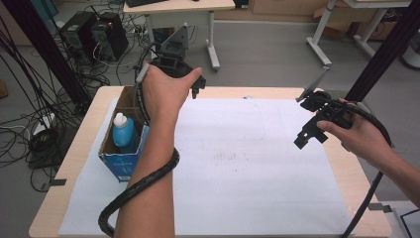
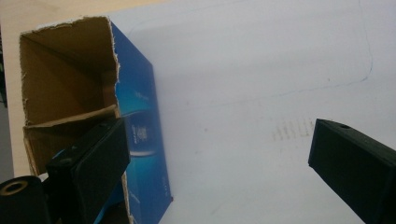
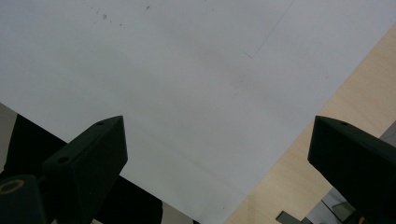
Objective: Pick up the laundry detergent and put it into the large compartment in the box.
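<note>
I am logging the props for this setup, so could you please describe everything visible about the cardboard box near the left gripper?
The box is open-topped cardboard, blue printed outside and plain brown inside, with ragged torn upper edges. A cardboard divider splits its interior. It stands upright on the white sheet at the table's left side, holding a blue bottle with a white cap.

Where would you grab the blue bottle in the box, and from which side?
Probably by its white cap and neck, from straight above. The bottle stands upright in the box, whose cardboard walls close off its body on the sides; the open top leaves the cap exposed. The left gripper, jaws wide open, is nearest, by the box's far end.
</note>
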A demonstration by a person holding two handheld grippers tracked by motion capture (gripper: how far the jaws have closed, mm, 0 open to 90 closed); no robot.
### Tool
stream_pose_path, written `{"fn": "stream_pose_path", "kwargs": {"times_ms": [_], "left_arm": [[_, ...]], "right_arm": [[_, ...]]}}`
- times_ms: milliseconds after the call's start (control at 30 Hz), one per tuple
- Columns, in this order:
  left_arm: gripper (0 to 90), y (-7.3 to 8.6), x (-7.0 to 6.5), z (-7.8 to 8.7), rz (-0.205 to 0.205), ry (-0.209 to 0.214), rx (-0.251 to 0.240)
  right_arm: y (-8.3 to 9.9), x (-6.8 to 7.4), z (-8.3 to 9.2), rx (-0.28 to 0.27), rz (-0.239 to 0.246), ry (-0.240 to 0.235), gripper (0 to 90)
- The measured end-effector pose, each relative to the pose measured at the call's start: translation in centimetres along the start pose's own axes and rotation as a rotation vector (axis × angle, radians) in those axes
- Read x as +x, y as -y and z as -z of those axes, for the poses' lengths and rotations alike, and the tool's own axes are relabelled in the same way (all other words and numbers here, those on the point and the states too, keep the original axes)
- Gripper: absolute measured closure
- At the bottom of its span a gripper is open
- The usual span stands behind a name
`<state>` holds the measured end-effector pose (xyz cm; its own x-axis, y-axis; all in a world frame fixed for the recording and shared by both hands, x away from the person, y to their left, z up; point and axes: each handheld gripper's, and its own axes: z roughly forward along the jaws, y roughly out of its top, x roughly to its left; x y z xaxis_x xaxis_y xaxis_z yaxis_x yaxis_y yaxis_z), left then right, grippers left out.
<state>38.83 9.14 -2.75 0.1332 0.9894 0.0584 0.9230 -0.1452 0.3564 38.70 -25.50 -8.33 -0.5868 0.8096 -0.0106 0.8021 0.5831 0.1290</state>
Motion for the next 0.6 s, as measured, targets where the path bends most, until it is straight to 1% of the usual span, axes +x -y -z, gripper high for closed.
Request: {"fn": "stream_pose_path", "kwargs": {"times_ms": [600], "left_arm": [[5.8, 0.15, 0.18, -0.35, -0.005, -0.001, 0.008]], "right_arm": [[-0.09, 0.19, 0.04, -0.002, 0.007, 0.002, 4.7]]}}
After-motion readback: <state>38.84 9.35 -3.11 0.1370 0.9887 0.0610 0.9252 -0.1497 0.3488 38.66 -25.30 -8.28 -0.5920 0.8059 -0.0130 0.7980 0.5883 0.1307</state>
